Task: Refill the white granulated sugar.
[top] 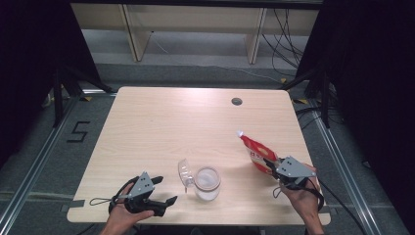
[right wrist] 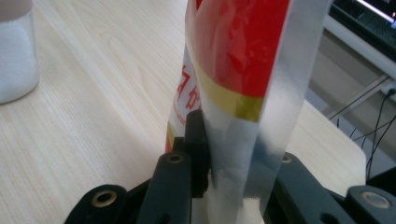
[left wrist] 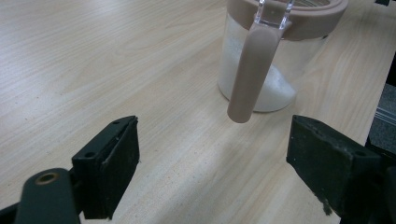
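Red and white, the spouted refill pouch (right wrist: 233, 70) is clamped near its base in the right gripper (top: 272, 166), tilted up over the table's (top: 195, 117) right side, well apart from the open jar (top: 207, 182) of white powder near the front edge. The left gripper (top: 164, 190) rests with jaws wide and empty, just beside the jar's handle (left wrist: 252, 74). Judging by this, the carry is under way; next the spout must come over the jar's mouth before tipping, while the left could steady the jar

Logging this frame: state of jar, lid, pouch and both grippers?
jar: upright, open, part-filled with white powder
lid: flipped open, hinged at the jar's rim
pouch: lifted, tilted, cap on
right gripper: shut on pouch
left gripper: open, holding nothing, beside the jar
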Tool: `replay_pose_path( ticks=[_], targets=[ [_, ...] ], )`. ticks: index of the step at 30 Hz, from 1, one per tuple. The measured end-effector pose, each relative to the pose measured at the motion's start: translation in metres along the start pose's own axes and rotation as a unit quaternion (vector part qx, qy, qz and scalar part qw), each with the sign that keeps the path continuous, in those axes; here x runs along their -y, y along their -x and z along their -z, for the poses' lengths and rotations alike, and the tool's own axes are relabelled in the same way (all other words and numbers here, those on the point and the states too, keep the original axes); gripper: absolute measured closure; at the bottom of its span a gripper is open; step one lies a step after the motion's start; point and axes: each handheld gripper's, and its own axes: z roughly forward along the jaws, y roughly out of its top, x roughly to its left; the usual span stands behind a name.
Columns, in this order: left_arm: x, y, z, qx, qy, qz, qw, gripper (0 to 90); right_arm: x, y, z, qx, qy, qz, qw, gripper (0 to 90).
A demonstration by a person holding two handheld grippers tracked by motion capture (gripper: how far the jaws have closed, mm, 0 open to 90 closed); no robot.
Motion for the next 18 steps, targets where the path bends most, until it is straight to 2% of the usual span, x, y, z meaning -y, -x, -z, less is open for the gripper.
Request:
replay_pose_path(
  ticks=[2, 3, 5, 8, 9, 13, 15, 16, 18],
  targets=[
    [0.0, 0.001, 0.0, 0.0, 0.004, 0.008, 1.0, 16.6, 0.002, 0.0, 0.001, 0.001, 0.001, -0.013, 0.9999, 78.6],
    [0.0, 0.001, 0.0, 0.0, 0.002, 0.006, 1.0, 16.6, 0.003, 0.001, 0.001, 0.003, 0.005, -0.024, 0.9997, 78.6],
    [0.0, 0.001, 0.0, -0.006, -0.002, 0.002, 1.0, 16.6, 0.005, 0.003, 0.002, 0.006, 0.007, -0.031, 0.9995, 78.7],
    [0.0, 0.001, -0.002, -0.001, 0.005, 0.004, 1.0, 16.6, 0.008, 0.004, 0.004, 0.006, 0.008, -0.048, 0.9988, 78.7],
    [0.0, 0.001, -0.001, -0.001, -0.001, 0.003, 1.0, 16.6, 0.009, 0.005, 0.005, 0.008, 0.01, -0.051, 0.9986, 78.7],
    [0.0, 0.001, -0.001, -0.003, -0.001, 0.004, 1.0, 16.6, 0.011, 0.006, 0.006, 0.011, 0.014, -0.056, 0.9983, 78.8],
    [0.0, 0.001, -0.001, 0.001, 0.0, 0.004, 1.0, 16.6, 0.013, 0.007, 0.007, 0.005, 0.01, -0.067, 0.9977, 78.7],
    [0.0, 0.001, -0.001, 0.0, 0.001, 0.005, 1.0, 16.6, 0.013, 0.006, 0.008, 0.01, 0.01, -0.081, 0.9966, 78.7],
    [0.0, 0.001, -0.001, -0.002, -0.001, 0.003, 1.0, 16.6, 0.015, 0.008, 0.009, 0.009, 0.016, -0.081, 0.9966, 78.7]
  ],
)
